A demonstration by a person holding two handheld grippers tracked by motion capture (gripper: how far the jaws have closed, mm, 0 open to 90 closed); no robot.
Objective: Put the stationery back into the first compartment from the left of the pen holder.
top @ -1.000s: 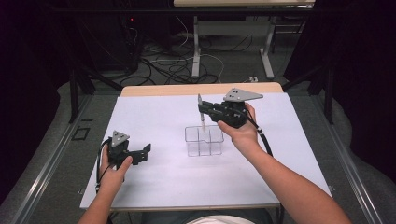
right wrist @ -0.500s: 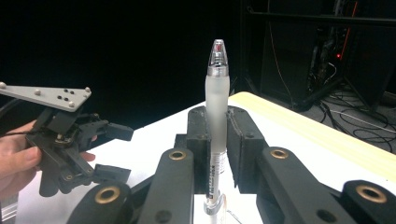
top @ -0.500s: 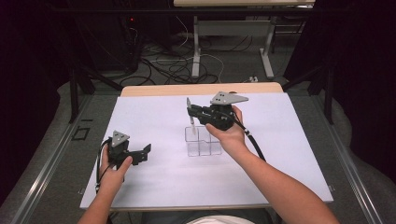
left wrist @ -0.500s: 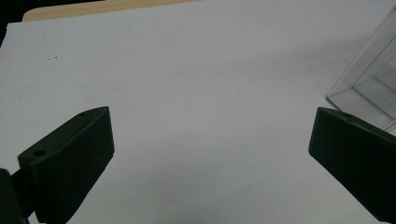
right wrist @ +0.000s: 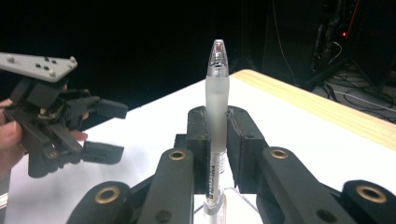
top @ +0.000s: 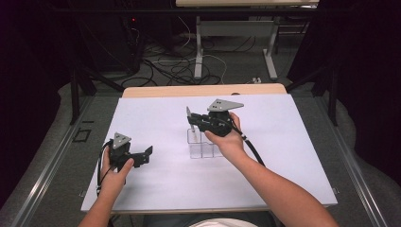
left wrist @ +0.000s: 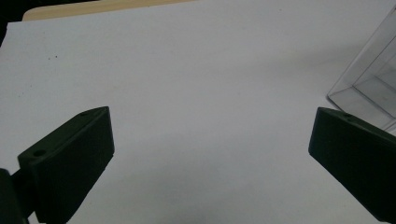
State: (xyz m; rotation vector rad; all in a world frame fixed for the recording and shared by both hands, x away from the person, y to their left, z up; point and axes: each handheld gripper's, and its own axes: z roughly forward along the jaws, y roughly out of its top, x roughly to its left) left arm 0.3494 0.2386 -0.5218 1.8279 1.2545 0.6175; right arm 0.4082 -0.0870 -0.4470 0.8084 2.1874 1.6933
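A frosted clear pen (right wrist: 217, 100) stands upright between the pads of my right gripper (right wrist: 217, 140), which is shut on it. In the high view that gripper (top: 193, 123) hovers over the left end of a clear compartment box (top: 204, 147) in the middle of the white table, with the pen (top: 188, 113) sticking up above the jaws. The pen's lower end sits at the box's top edge (right wrist: 236, 193). My left gripper (top: 147, 155) rests at the table's left, open and holding nothing, pointing towards the box. Its jaws stand wide apart in the left gripper view (left wrist: 210, 154), with the box (left wrist: 369, 79) ahead on the right.
A white sheet (top: 293, 142) covers the wooden table (top: 203, 90). The left gripper (right wrist: 100, 130) and its hand appear at the left in the right gripper view. Beyond the table's far edge are cables on the floor (top: 175, 66) and table legs (top: 198, 52).
My right gripper has carried the pen to the left and lower, down to the left end of the clear box. The left gripper has stayed where it was.
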